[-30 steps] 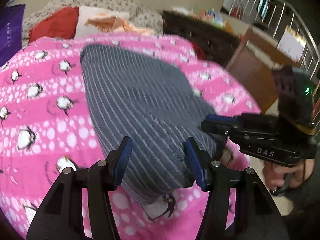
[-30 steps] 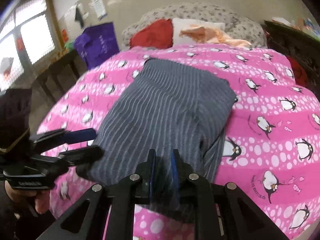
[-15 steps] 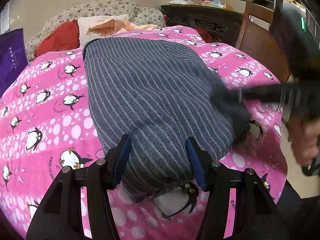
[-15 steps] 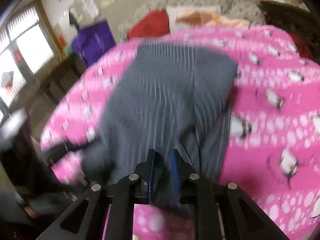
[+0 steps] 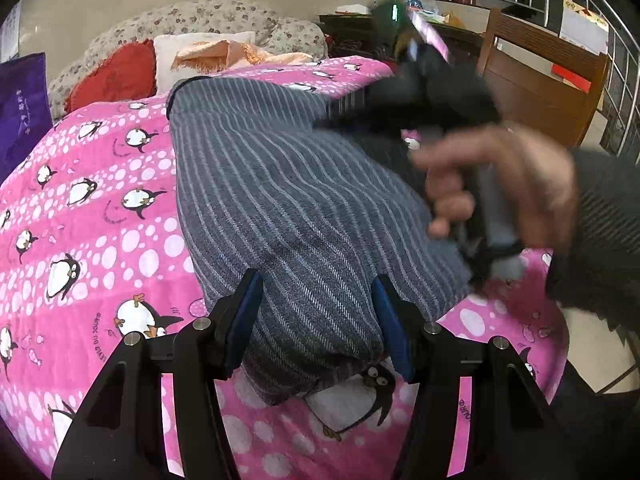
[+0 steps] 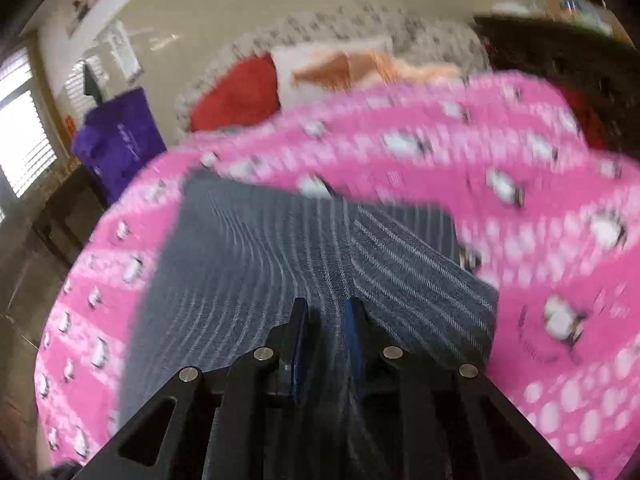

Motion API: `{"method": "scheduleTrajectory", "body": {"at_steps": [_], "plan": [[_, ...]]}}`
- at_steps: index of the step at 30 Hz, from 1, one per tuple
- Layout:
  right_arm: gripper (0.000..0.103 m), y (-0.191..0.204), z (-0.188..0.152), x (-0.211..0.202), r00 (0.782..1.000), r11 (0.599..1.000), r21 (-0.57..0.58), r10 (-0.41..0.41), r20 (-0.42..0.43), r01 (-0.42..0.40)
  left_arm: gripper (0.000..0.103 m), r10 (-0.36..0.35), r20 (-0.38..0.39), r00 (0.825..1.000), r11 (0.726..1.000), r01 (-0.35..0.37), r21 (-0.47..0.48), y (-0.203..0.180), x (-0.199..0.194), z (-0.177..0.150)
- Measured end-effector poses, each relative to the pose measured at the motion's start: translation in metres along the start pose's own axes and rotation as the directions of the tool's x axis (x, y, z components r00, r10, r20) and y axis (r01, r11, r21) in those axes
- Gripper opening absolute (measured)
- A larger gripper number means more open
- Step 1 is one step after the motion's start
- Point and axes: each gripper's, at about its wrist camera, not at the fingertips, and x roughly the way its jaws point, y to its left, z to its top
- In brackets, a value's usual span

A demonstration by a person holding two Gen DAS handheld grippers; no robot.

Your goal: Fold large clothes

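While the right tongs (image 6: 326, 316) pinch a ridge of the garment (image 5: 288, 200) between nearly closed jaws, the left tongs (image 5: 316, 320) stand about half open over the near end of the same cloth, the blue pads (image 5: 248, 316) on either side of it but not visibly pressing, so that side looks unheld. The garment, grey with thin pale stripes, lies lengthwise on the pink blanket (image 5: 100, 208), its near end at the near edge of the bed and its far end up toward the pillows (image 5: 120, 76). In the right wrist view a raised flap of it sits just right of the pinched ridge, and the whole picture is smeared, which suggests a quick sweep. In the left wrist view the hand (image 5: 500, 184) that bears the right tongs is a blur above the right side of the cloth. The step in hand appears to be carrying the gripped right edge across to fold the piece along its length. To do it well, the right grip should stay firm on the fabric and travel low and level, so the layer lays down flat rather than bunching. The left tongs would do best to pin or clamp the near end, so the piece does not drag over the blanket. Aim to land edge on edge, stripes parallel, and let go only once the cloth rests. A fast swing risks a crooked fold.
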Motion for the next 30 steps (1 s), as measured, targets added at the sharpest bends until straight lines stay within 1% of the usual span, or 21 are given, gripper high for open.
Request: {"method": "scheduleTrajectory", "body": {"at_steps": [2, 7, 9, 12, 13, 14, 15, 16, 17, 18, 19, 20, 21, 22, 23, 25, 26, 27, 28, 29, 30], "plan": [[0.018, -0.006, -0.010, 0.006, 1.000, 1.000, -0.001, 0.009, 0.008, -0.009, 0.056, 0.011, 0.006, 1.000, 1.000, -0.011, 0.011, -0.003, 0.001, 0.000], [0.017, -0.008, -0.006, 0.016, 1.000, 1.000, -0.003, -0.001, -0.018, 0.001, 0.056, 0.010, 0.012, 1.000, 1.000, -0.010, 0.001, -0.002, 0.001, 0.000], [0.018, -0.011, -0.007, 0.013, 1.000, 1.000, 0.013, 0.019, -0.012, -0.019, 0.058, 0.016, 0.018, 1.000, 1.000, -0.016, 0.007, -0.003, -0.001, 0.000], [0.019, -0.020, -0.003, -0.004, 0.996, 0.993, 0.082, 0.087, -0.017, -0.085, 0.060, 0.004, 0.023, 1.000, 1.000, -0.004, 0.003, -0.001, -0.011, 0.007], [0.024, -0.025, -0.003, -0.016, 0.996, 0.990, 0.108, 0.091, -0.008, -0.090, 0.062, -0.004, 0.023, 1.000, 1.000, 0.004, -0.006, 0.002, -0.016, 0.011], [0.035, -0.032, -0.004, -0.032, 0.996, 0.988, 0.124, 0.090, 0.012, -0.091, 0.062, -0.011, 0.023, 1.000, 1.000, 0.012, -0.018, 0.005, -0.020, 0.015], [0.041, -0.038, -0.006, -0.046, 0.996, 0.987, 0.128, 0.089, 0.031, -0.093, 0.062, -0.015, 0.028, 0.999, 0.999, 0.016, -0.031, 0.009, -0.025, 0.019], [0.049, -0.046, -0.010, -0.063, 0.995, 0.988, 0.127, 0.079, 0.053, -0.085, 0.062, -0.009, 0.043, 0.999, 0.999, 0.011, -0.044, 0.014, -0.030, 0.023], [0.058, -0.052, -0.013, -0.073, 0.996, 0.989, 0.128, 0.070, 0.064, -0.077, 0.062, 0.012, 0.063, 0.998, 0.998, -0.009, -0.058, 0.020, -0.035, 0.028], [0.062, -0.058, -0.017, -0.081, 0.996, 0.989, 0.132, 0.065, 0.065, -0.073, 0.064, 0.033, 0.076, 0.997, 0.997, -0.027, -0.078, 0.028, -0.037, 0.033], [0.065, -0.063, -0.022, -0.086, 0.997, 0.988, 0.137, 0.063, 0.050, -0.070, 0.069, 0.049, 0.083, 0.995, 0.993, -0.040, -0.114, 0.039, -0.038, 0.039], [0.065, -0.067, -0.027, -0.087, 0.997, 0.987, 0.141, 0.074, 0.027, -0.077, 0.073, 0.061, 0.084, 0.995, 0.987, -0.047, -0.155, 0.051, -0.036, 0.044], [0.065, -0.068, -0.031, -0.087, 0.995, 0.985, 0.144, 0.095, 0.007, -0.095, 0.078, 0.067, 0.084, 0.994, 0.981, -0.050, -0.186, 0.060, -0.034, 0.048], [0.065, -0.071, -0.039, -0.081, 0.988, 0.977, 0.153, 0.154, -0.028, -0.148, 0.082, 0.065, 0.081, 0.995, 0.974, -0.046, -0.221, 0.070, -0.028, 0.053], [0.065, -0.071, -0.039, -0.081, 0.988, 0.977, 0.153, 0.154, -0.028, -0.148, 0.082, 0.050, 0.051, 0.997, 0.965, -0.035, -0.258, 0.081, -0.014, 0.060], [0.066, -0.072, -0.045, -0.066, 0.975, 0.963, 0.184, 0.211, -0.064, -0.196, 0.082, -0.008, -0.012, 1.000, 0.952, 0.004, -0.307, 0.097, 0.014, 0.067], [0.066, -0.074, -0.047, -0.059, 0.970, 0.955, 0.206, 0.231, -0.074, -0.212, 0.082, -0.044, -0.076, 0.996, 0.941, 0.016, -0.339, 0.105, 0.037, 0.072], [0.068, -0.078, -0.050, -0.050, 0.966, 0.943, 0.247, 0.248, -0.079, -0.222, 0.082, -0.075, -0.109, 0.991, 0.932, 0.031, -0.360, 0.110, 0.052, 0.074], [0.072, -0.084, -0.053, -0.042, 0.961, 0.928, 0.295, 0.263, -0.082, -0.228, 0.082, -0.100, -0.123, 0.987, 0.923, 0.046, -0.381, 0.115, 0.063, 0.075], [0.073, -0.088, -0.056, -0.036, 0.957, 0.913, 0.333, 0.278, -0.087, -0.235, 0.084, -0.112, -0.145, 0.983, 0.913, 0.044, -0.407, 0.120, 0.076, 0.076], [0.073, -0.091, -0.058, -0.032, 0.950, 0.897, 0.368, 0.297, -0.095, -0.244, 0.086, -0.110, -0.153, 0.982, 0.909, 0.038, -0.415, 0.121, 0.082, 0.076]]}}
